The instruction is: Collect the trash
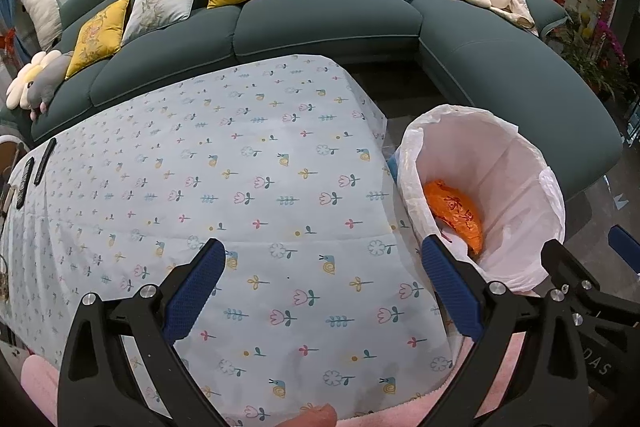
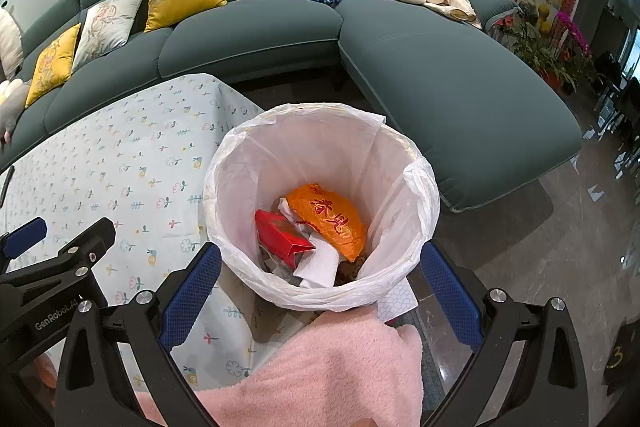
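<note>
The collected trash lies at the bottom of the round bin lined with a white plastic bag (image 2: 320, 163), which stands on the floor just off the right edge of the counter: a crinkled orange plastic wrapper with red characters (image 2: 330, 219) on top, a folded red paper carton (image 2: 282, 235) to its left, and a crumpled white paper towel (image 2: 320, 263) in front. The counter under its pale floral cloth (image 1: 248, 179) looks bare of litter; only two slim dark remotes (image 1: 34, 171) rest near its far left edge. The right tongs (image 2: 320, 287) hover directly above the near rim of the bin, spread wide and holding nothing, so the trash sits below and just ahead of the blue pads (image 2: 448, 291). The left tongs (image 1: 320, 291) hang over the near right part of the counter, equally wide and empty, with the bin just beside their right pad. As I judge it, the dropping step looks finished; doing it well now means lifting the right tongs straight up without snagging the loose liner, then scanning the counter for any missed scrap. A pink fleece sleeve (image 2: 332, 371) shows beneath.
</note>
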Motion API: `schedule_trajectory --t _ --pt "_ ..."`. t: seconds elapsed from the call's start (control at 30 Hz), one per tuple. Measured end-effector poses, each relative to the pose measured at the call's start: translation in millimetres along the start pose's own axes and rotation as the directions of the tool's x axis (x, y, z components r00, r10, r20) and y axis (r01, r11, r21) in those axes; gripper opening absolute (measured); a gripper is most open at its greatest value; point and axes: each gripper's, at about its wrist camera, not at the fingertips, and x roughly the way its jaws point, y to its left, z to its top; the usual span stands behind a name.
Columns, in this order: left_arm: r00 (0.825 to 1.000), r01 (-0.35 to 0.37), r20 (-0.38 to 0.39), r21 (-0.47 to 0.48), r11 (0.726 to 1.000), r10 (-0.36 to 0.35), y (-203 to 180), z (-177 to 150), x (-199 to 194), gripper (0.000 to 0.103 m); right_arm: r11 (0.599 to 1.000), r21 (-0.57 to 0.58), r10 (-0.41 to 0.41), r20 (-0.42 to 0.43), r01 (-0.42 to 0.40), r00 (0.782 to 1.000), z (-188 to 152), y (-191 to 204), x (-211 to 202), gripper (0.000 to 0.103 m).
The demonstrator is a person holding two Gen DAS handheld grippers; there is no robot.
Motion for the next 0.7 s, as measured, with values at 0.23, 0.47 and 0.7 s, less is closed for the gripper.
schedule_trajectory --t 0.23,0.47,0.7 --pt "1.0 -0.005 0.0 0.01 1.0 0.005 -1.7 -0.6 -1.3 0.094 1.0 -0.007 0.0 0.0 0.0 1.0 -0.6 0.2 1.0 0.096" --pt "1.0 -0.009 -0.001 0.01 1.0 0.009 -2.6 -0.6 -2.1 0.094 1.0 -0.008 -0.005 -0.001 0.005 1.0 -1.2 0.1 1.9 0.096" --pt "1.0 -0.015 -0.003 0.009 1.0 0.015 -4.1 -0.9 -1.4 0.094 1.0 -0.007 -0.005 -0.003 0.005 1.0 -2.3 0.7 2.2 0.096"
